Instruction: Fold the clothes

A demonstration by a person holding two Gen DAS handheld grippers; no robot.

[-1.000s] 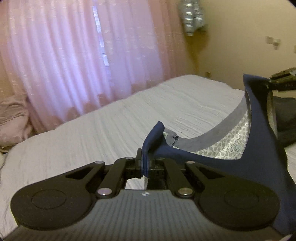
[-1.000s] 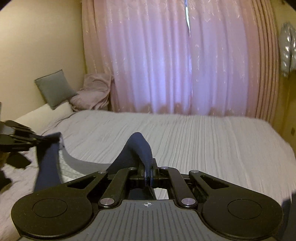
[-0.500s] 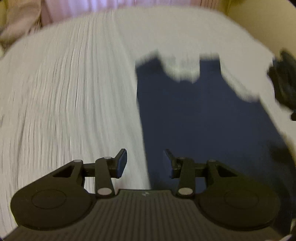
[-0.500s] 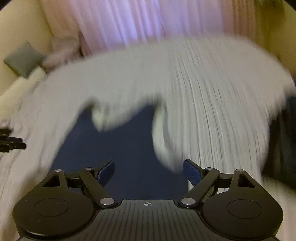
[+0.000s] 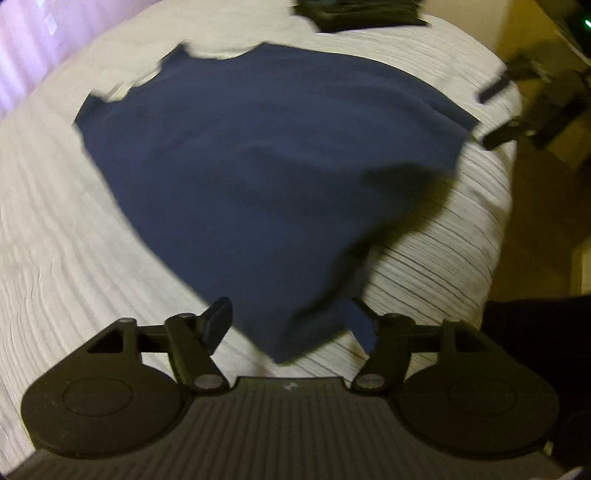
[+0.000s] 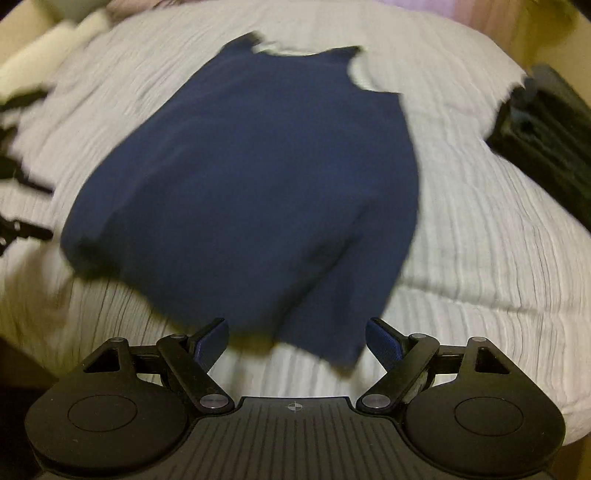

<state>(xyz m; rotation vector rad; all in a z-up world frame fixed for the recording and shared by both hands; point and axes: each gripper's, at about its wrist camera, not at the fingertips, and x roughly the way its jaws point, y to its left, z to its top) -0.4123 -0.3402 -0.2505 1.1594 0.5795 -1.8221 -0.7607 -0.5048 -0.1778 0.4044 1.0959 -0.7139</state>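
A dark navy sleeveless top (image 5: 258, 177) lies spread on the white ribbed bedspread (image 5: 55, 240), its neck and armholes at the far end. It also shows in the right wrist view (image 6: 251, 177). My left gripper (image 5: 291, 325) is open, just above the top's near hem corner, holding nothing. My right gripper (image 6: 295, 339) is open and empty above the other hem corner. The right gripper also shows at the left wrist view's right edge (image 5: 517, 107). Both views are motion-blurred.
A pile of dark clothing lies at the bed's far edge (image 5: 354, 11) and shows at right in the right wrist view (image 6: 546, 136). The bed's edge drops away at right (image 5: 495, 221). White pillows sit at top left (image 6: 44, 62).
Both grippers were shut on the top's shoulder straps, holding it up. They let go, the top dropped flat onto the bed, and both open grippers moved back to its hem end.
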